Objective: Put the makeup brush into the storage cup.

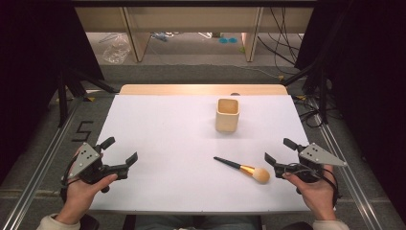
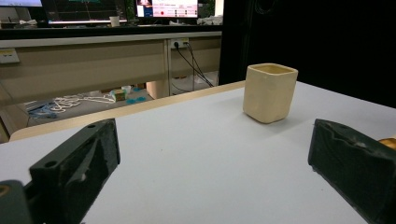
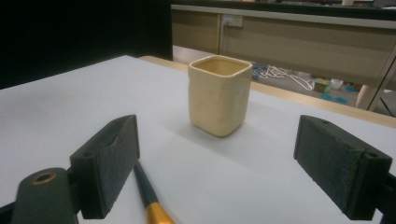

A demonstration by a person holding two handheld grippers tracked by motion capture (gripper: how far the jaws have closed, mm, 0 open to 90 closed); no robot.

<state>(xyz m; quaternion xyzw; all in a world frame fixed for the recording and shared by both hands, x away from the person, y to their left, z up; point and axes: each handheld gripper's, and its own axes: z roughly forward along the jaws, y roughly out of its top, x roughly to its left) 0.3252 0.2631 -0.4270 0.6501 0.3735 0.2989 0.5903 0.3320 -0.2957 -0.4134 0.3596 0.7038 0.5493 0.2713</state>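
Right fingers [image 3: 112, 163]: the two black pads are standing wide apart with nothing clamped between them; in the right gripper view the brush handle is passing just under the left-hand pad.
Right gripper [image 1: 278, 152]: it is hovering at the right side of the table, its jaws pointing toward the middle, with the brush head lying just beside the nearer jaw tip.
Right hand [image 1: 313, 190]: it is coming in from the bottom right of the high view and wrapping around the gripper's body, under the grey three-cornered plate.
Left fingers [image 2: 81, 163]: these pads are also standing wide apart, holding nothing, with bare white surface showing between them.
Left gripper [image 1: 120, 150]: it is hovering at the left side of the table, well apart from the brush and the cup.
Left hand [image 1: 84, 189]: it is coming in from the bottom left and gripping the tool's body.
Makeup brush [image 1: 242, 168]: it is lying flat on the table, right of centre, its dark handle pointing up and left, a gold band in the middle, and its pale round head nearest the right gripper.
Cup [image 1: 227, 115]: a cream, square-sided cup is standing upright beyond the brush, toward the far edge, apart from it.
Table [image 1: 163, 129]: a white surface with a wooden strip along its far edge.
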